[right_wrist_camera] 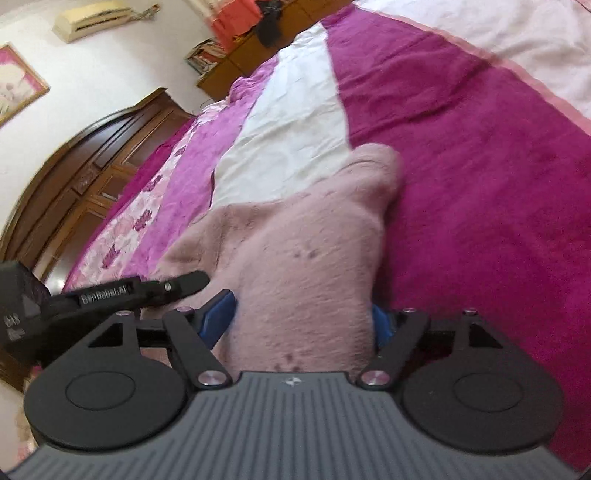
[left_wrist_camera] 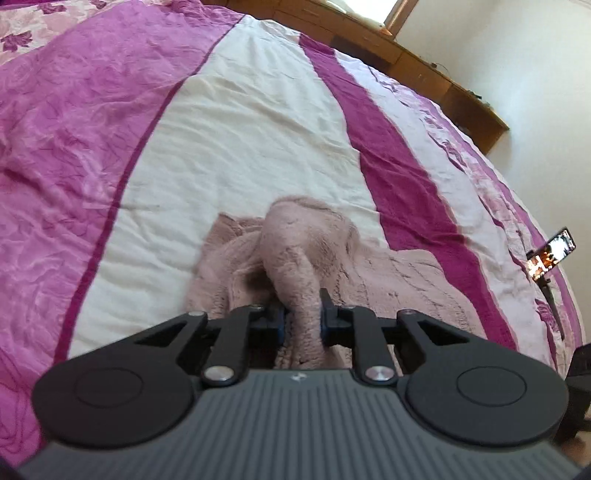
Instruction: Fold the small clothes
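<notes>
- Pink fleece garment lies bunched on the bed, on the white stripe and spilling onto the magenta stripe beside it, toward the near edge of the bed.
- Left claw: closed down on a gathered ridge of the fleece, blue pads pressed into it from both sides, so it has hold of the garment.
- Right claw: jaws stand fairly wide, a broad thick fold of the pink fleece garment fills the gap and touches both blue pads; looks like a grip on a bulky bunch, though how firm I cannot tell.
- Handling, my read: soft, light, plush and thick, no stiffness, so it sags and bunches; not fragile, not slippery. Fuzzy pile compresses, so a shallow pinch may slide off. Best to take hold at an edge or hem, or at corners, one layer if possible, rather than mid-bunch.
- Left view only: garment's crumpled spread on the bed, wooden headboard shelf along the far edge, phone on a stand off the bed's right edge.
- Right view only: the other gripper's finger touching the fleece, dark wooden wardrobe, air conditioner, framed picture.
</notes>
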`<state>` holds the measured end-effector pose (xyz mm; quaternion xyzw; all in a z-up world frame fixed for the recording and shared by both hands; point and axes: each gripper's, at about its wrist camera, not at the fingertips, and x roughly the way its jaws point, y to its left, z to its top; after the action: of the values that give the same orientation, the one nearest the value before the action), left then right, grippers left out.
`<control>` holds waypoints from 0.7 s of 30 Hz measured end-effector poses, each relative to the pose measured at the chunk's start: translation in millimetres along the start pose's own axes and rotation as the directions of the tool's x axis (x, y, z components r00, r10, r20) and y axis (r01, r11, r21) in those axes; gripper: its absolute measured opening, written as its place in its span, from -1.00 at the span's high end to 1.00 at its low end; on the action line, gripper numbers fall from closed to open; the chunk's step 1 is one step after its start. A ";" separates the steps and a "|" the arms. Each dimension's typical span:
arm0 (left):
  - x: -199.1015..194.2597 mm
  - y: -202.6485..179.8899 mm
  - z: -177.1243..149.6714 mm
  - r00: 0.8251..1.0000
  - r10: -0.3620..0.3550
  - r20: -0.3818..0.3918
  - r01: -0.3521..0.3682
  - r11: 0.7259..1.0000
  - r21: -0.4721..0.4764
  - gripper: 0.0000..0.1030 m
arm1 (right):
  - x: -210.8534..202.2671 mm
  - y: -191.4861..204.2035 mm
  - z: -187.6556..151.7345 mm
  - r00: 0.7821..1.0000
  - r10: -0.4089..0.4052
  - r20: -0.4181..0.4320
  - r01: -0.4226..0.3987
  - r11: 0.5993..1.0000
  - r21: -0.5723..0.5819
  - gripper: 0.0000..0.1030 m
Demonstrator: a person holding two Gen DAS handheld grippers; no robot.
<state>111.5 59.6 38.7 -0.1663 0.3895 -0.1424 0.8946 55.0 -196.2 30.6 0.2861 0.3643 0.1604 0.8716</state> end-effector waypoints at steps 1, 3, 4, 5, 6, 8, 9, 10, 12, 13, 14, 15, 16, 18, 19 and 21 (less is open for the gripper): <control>-3.7 3.6 1.6 1.000 0.004 0.015 -0.004 1.000 -0.008 0.64 | 4.2 7.0 -0.8 1.000 -0.003 0.008 0.003 1.000 -0.019 -0.56; -15.0 12.9 7.6 0.997 0.048 0.064 -0.048 0.999 -0.001 0.71 | 9.7 22.4 1.3 1.000 0.027 0.011 -0.027 0.999 -0.024 -0.56; -19.1 19.4 11.8 0.994 0.074 0.082 -0.073 0.997 -0.011 0.74 | 12.4 31.5 3.8 0.999 0.043 0.011 -0.043 0.999 -0.032 -0.56; -21.0 27.7 17.3 0.992 0.094 0.088 -0.092 0.995 -0.023 0.74 | 15.0 40.1 5.7 0.999 0.034 0.012 -0.033 0.998 -0.053 -0.56; -19.8 36.9 22.6 0.993 0.095 0.072 -0.093 0.995 -0.037 0.74 | 18.3 48.8 6.5 1.000 0.013 0.013 -0.012 0.997 -0.080 -0.56; -13.0 48.9 27.5 0.997 0.080 0.024 -0.079 0.996 -0.049 0.74 | 27.3 61.0 5.6 0.998 -0.065 0.001 0.065 0.989 -0.134 -0.56; -10.1 49.4 27.2 0.997 0.072 0.004 -0.071 0.997 -0.041 0.74 | 29.5 61.3 4.6 0.995 -0.102 -0.008 0.100 0.987 -0.129 -0.56; -9.0 47.0 26.3 0.998 0.064 -0.002 -0.064 0.998 -0.021 0.74 | 30.0 58.4 3.0 0.993 -0.116 -0.016 0.113 0.987 -0.113 -0.56; -8.5 37.5 25.9 0.998 0.063 0.005 -0.063 0.998 0.029 0.70 | 28.2 47.1 0.4 0.991 -0.131 -0.027 0.128 0.989 -0.079 -0.56; -6.5 34.3 25.6 0.998 0.060 0.001 -0.060 0.997 0.038 0.70 | 25.8 41.2 -0.5 0.991 -0.134 -0.029 0.132 0.990 -0.049 -0.56; -4.8 31.5 24.8 0.998 0.059 -0.002 -0.059 0.998 0.036 0.70 | 23.4 36.8 -2.0 0.992 -0.123 -0.031 0.122 0.992 -0.026 -0.56; -3.6 28.9 23.4 0.998 0.059 -0.008 -0.058 0.998 0.036 0.70 | 21.2 33.0 -3.1 0.993 -0.112 -0.031 0.112 0.994 -0.007 -0.56; -4.4 27.3 22.0 0.998 0.061 -0.006 -0.060 0.997 0.039 0.68 | 18.4 31.5 -3.8 0.994 -0.106 -0.029 0.106 0.994 0.006 -0.56; -10.4 24.1 20.2 0.999 0.051 -0.003 -0.051 0.998 0.039 0.66 | 11.0 31.0 -5.3 0.995 -0.091 -0.027 0.092 0.996 0.014 -0.56; -16.1 23.2 18.8 0.999 0.035 -0.007 -0.035 0.999 0.028 0.66 | 6.9 32.0 -6.3 0.996 -0.089 -0.026 0.089 0.996 0.008 -0.56; -28.9 20.8 15.2 1.000 0.007 -0.011 -0.007 1.000 0.019 0.58 | -4.4 34.5 -9.1 0.996 -0.090 -0.013 0.090 0.996 -0.014 -0.56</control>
<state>106.4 92.4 58.8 -0.1556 0.3938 -0.1440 0.8944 42.9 -167.8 49.0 0.2623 0.3814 0.1255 0.8775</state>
